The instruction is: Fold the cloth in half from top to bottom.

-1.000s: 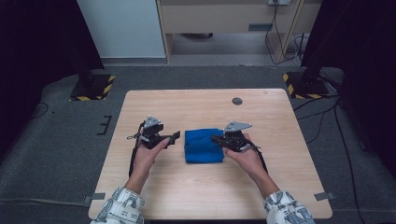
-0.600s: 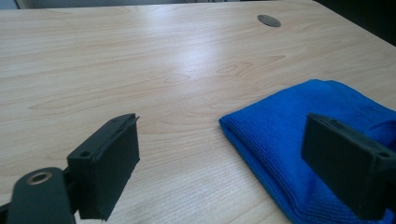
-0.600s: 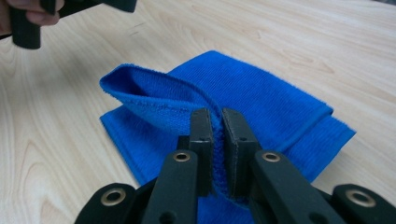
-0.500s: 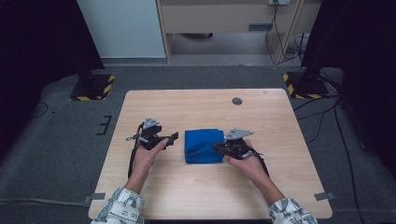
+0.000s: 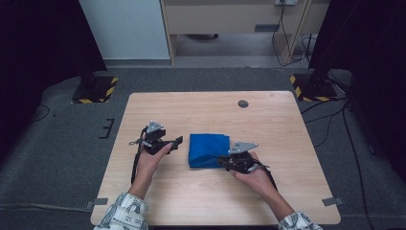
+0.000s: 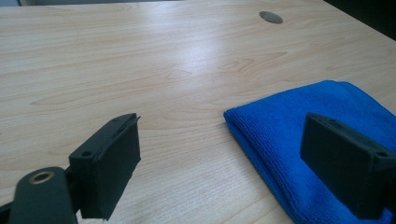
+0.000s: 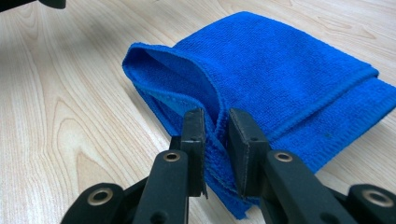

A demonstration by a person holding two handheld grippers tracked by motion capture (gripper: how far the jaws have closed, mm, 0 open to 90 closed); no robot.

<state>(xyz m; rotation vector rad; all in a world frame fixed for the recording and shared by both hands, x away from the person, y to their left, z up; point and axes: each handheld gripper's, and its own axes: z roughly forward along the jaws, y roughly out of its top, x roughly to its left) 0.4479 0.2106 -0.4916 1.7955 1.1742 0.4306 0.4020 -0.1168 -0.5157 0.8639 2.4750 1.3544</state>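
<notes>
While backing off the right claw (image 7: 215,116), jaws just opened around the near edge of the folded blue cloth (image 5: 208,148) mid-worktop (image 5: 201,110), pull straight, don't snag folds. Leave the wide-open, empty left claw (image 5: 177,141) alongside.

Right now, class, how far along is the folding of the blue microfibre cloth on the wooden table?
Done: the blue microfibre cloth already lies folded into a compact rectangle on the wooden table. In hand: the right gripper has an edge layer between its jaws, which have just been opening, so the grip looks loose. The left gripper waits open beside the cloth. Left: probably releasing that edge or one more fold.
</notes>
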